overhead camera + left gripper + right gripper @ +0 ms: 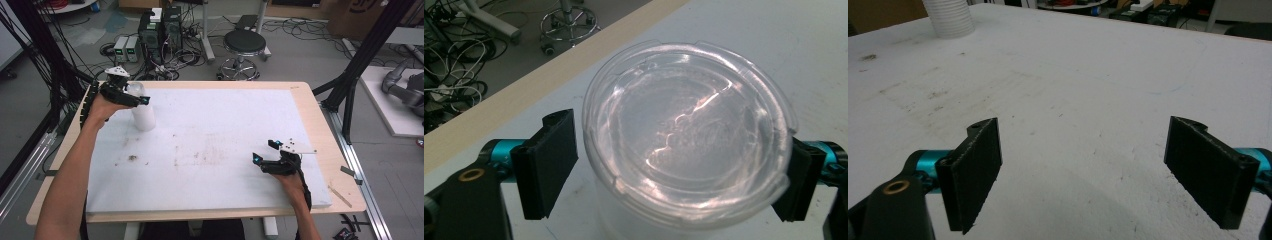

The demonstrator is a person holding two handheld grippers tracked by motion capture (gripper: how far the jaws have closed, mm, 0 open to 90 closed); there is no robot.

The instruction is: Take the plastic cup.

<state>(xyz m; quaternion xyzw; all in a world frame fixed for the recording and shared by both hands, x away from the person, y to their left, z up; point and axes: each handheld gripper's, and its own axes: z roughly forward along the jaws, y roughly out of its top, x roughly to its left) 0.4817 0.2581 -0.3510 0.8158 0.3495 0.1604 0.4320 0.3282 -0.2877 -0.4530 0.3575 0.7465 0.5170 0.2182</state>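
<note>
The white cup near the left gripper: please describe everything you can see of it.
The cup is white, ribbed plastic and stands upright on the white table top at its far left. A clear round lid covers it. The left gripper has its jaws on either side of the lid; whether they press it is unclear.

Robotics lab: black aluminium-profile frame [357, 65] around the table [305, 95], computer towers [160, 30] and cable tangle [175, 60] on concrete floor, rolling stool [244, 45], grey robot arm [402, 87] parked right.

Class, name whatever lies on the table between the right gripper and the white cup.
Nothing: the high view shows only bare, scuffed white board between right gripper and cup.
</note>
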